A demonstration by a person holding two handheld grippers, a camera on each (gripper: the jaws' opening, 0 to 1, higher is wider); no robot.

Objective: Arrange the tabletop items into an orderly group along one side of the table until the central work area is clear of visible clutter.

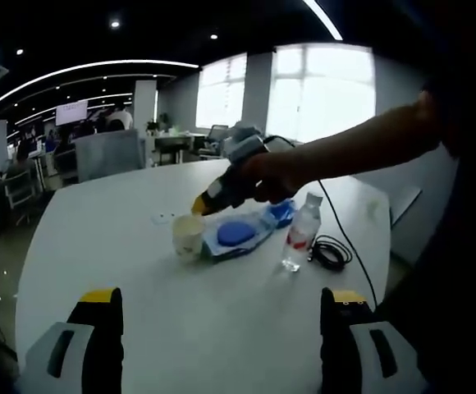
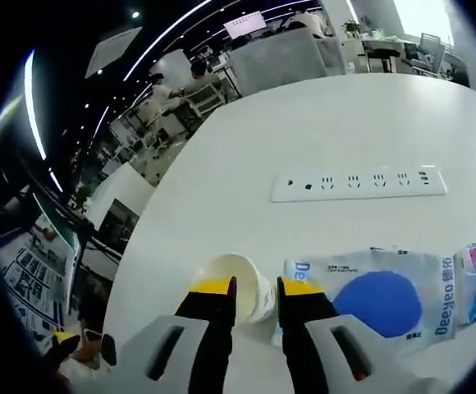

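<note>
Risk entry: my right gripper (image 2: 256,297), jaws narrow around paper cup (image 2: 240,283) rim, may crush it; left gripper (image 1: 221,316) wide, empty.

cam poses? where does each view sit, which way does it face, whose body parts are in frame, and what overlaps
Left gripper view: rides the left gripper, held back and low over the white table, facing the windows; the person's arm reaches in with the right gripper.
Right gripper view: rides the right gripper, angled down at the paper cup, power strip beyond.
Shared: cup, blue-and-white pack, table.
</note>
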